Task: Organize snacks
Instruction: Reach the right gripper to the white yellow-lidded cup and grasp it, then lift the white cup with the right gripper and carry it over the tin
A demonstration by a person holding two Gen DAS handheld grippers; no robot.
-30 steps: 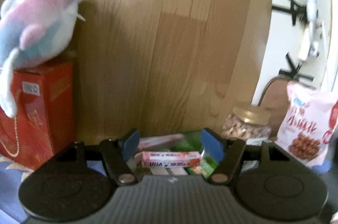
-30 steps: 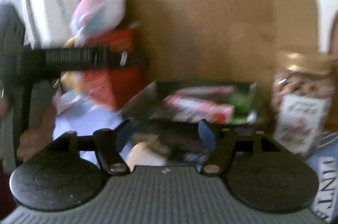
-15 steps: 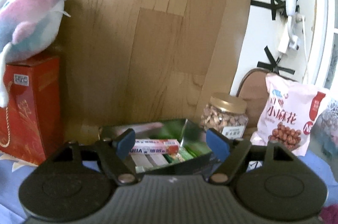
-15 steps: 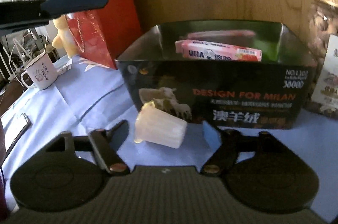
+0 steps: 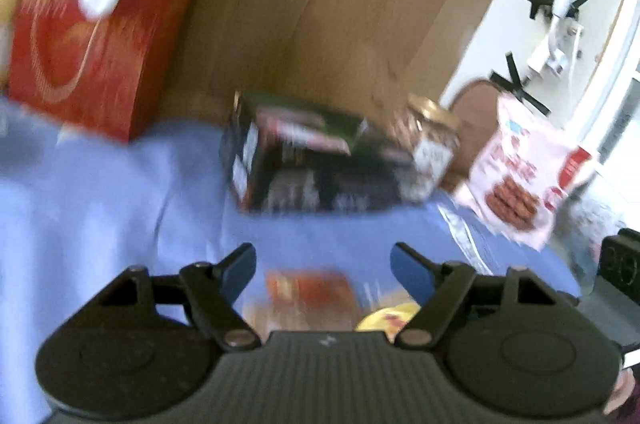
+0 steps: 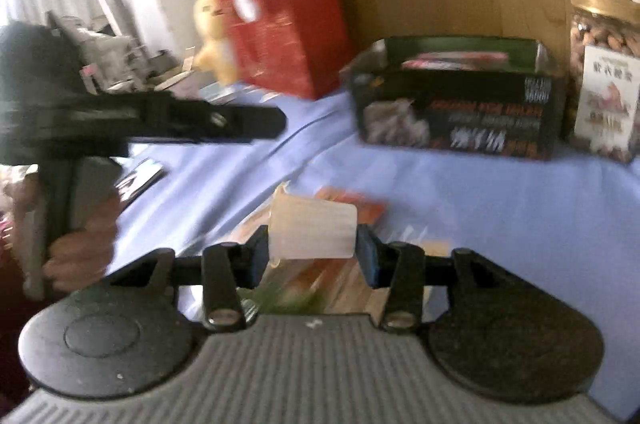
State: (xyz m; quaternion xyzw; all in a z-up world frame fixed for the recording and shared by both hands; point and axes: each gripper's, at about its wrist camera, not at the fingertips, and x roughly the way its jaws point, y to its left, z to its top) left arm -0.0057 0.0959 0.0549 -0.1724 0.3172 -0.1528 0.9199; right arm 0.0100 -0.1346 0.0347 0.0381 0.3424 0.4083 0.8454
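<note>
One translucent pale plastic cup (image 6: 313,230) lies sideways between the closing right gripper (image 6: 313,256) pads, touching both. Left gripper (image 5: 323,266) stands wide, empty, above one red packet (image 5: 310,294). Lettering on one black open box (image 6: 460,112) is blurred, unreadable.

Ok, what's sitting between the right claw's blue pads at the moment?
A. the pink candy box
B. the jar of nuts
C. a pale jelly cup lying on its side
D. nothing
C: in the right wrist view the pale jelly cup lies on its side between the closing blue pads of the right claw.
</note>
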